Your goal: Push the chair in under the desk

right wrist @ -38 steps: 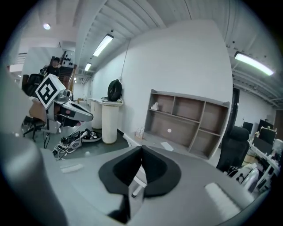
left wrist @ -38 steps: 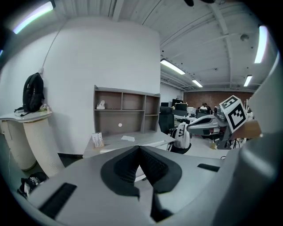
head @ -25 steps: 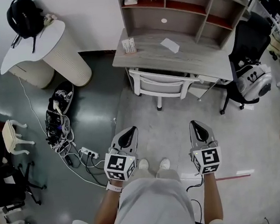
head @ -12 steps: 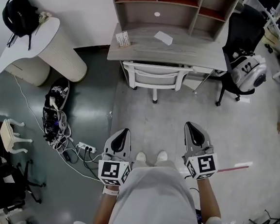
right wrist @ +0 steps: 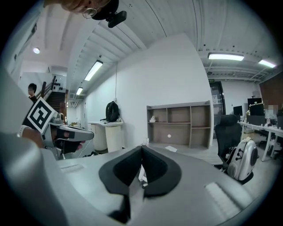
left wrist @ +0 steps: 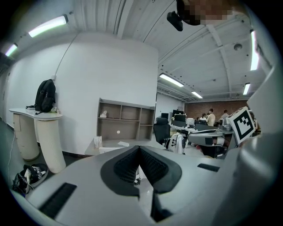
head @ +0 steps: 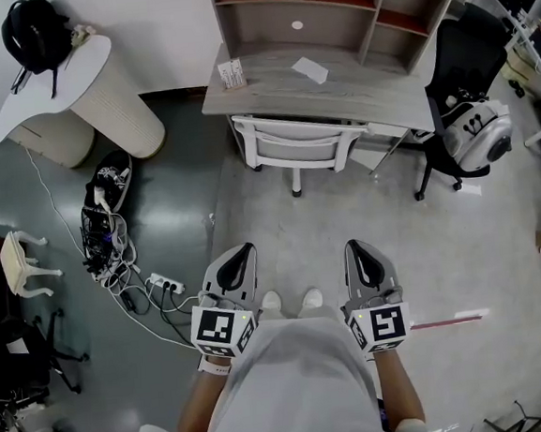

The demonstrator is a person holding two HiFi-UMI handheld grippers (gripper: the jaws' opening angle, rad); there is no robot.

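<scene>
The left tool (head: 239, 252) and right tool (head: 353, 246), both closed tight and empty, point toward the white chair (head: 293, 146). It stands at the front edge of the grey counter (head: 269, 86), well apart from them.

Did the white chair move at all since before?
No. The white chair sits in the same spot against the front edge of the desk as before. Only the camera's view shifted.

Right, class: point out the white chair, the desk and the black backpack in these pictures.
white chair (head: 295, 150): head view, on its backrest.
desk (head: 358, 88): head view, on a bare part of the desktop.
black backpack (head: 36, 33): head view, on the middle of its body.
</scene>
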